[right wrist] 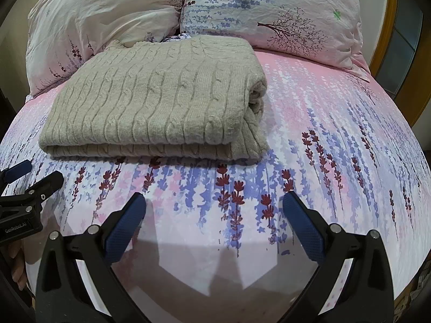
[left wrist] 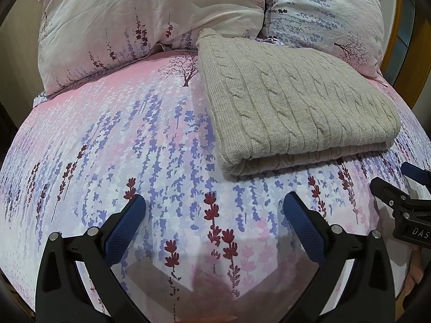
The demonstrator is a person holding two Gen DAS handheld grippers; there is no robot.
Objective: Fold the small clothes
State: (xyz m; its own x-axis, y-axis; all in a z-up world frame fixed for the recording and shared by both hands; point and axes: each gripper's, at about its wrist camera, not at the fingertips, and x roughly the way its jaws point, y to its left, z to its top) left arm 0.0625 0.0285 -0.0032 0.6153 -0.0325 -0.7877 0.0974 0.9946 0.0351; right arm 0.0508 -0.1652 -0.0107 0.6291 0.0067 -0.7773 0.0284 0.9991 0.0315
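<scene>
A beige cable-knit sweater (left wrist: 293,107) lies folded into a thick rectangle on the bed; it also shows in the right wrist view (right wrist: 153,105). My left gripper (left wrist: 214,207) is open and empty, hovering over the sheet in front of and left of the sweater. My right gripper (right wrist: 214,207) is open and empty, hovering in front of and right of the sweater. Each gripper shows at the edge of the other's view: the right gripper (left wrist: 404,199) and the left gripper (right wrist: 24,188). Neither touches the sweater.
The bed sheet (left wrist: 113,145) is pink and white with purple and dark red flowers. Two matching pillows (left wrist: 140,18) (right wrist: 272,10) lie behind the sweater. A wooden frame (right wrist: 388,62) stands at the far right.
</scene>
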